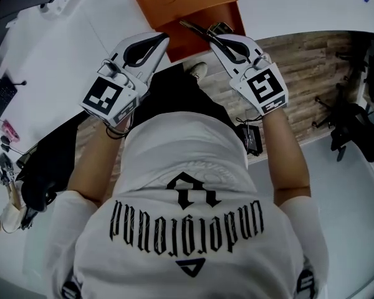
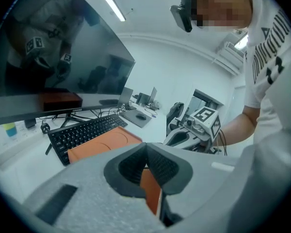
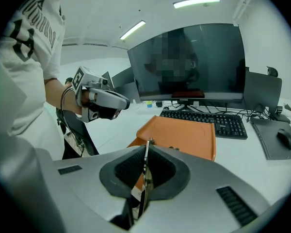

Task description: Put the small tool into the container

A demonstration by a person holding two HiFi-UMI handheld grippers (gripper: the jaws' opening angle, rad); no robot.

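Note:
The orange container stands on the white table just past its near edge; it also shows in both gripper views. My right gripper is shut on the small tool, a thin dark metal piece that sticks out over the container's front corner. In the right gripper view the tool stands on edge between the pads of the right gripper. My left gripper hovers at the container's front left, and its jaws meet with nothing between them.
Behind the container lie a black keyboard and a large dark monitor, with a mouse on a pad to the right. Below the table edge are a wooden floor and black gear.

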